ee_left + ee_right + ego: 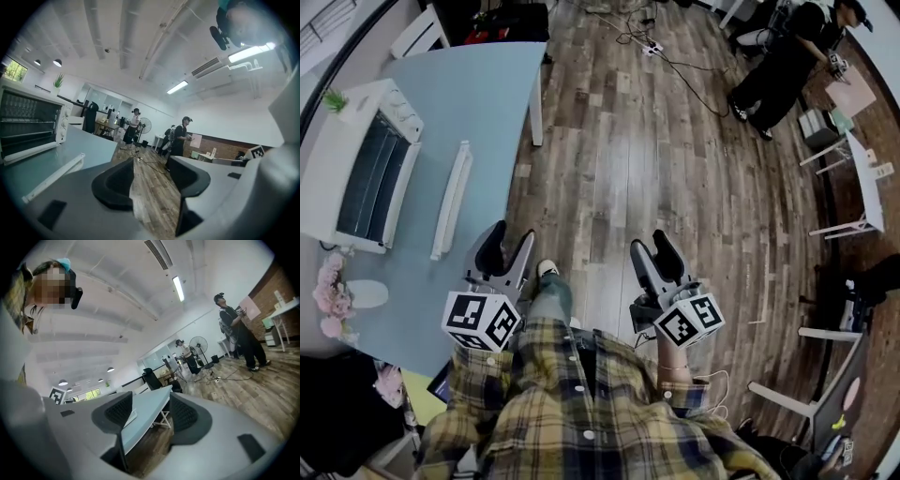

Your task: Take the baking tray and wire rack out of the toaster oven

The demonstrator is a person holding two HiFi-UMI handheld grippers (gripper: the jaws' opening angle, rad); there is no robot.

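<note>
Plaid nearest, on the shirt point(572, 403) at the bottom of the head view. Just beyond it, the left gripper point(508, 242) and right gripper point(652, 246), held side by side close to the body over the wood floor point(675, 169), off the table point(478, 103). Both with jaws spread wide and gripping nothing; only floor and far room between them in each gripper view. Further out to the left, on the pale blue table: pink flowers point(333, 295) at the near end, then a long white strip point(450, 202) lying flat, well apart from both grippers; cannot tell whether it belongs to the oven. Just beside the strip, at the table's left side, the white oven point(366, 103), with its dark door point(370, 183) toward the strip; cannot tell for sure whether down or shut. Behind that front in the left gripper view, horizontal bars, probably the rack point(28, 119), apparently inside. No tray made out anywhere. Farthest, people point(787, 56) standing across the room and cables point(675, 56) on the floor. Judged from this: nothing taken out yet. Left to do, on that reading: reach the oven, open the door if shut, draw out tray and rack, set both on the table.
</note>
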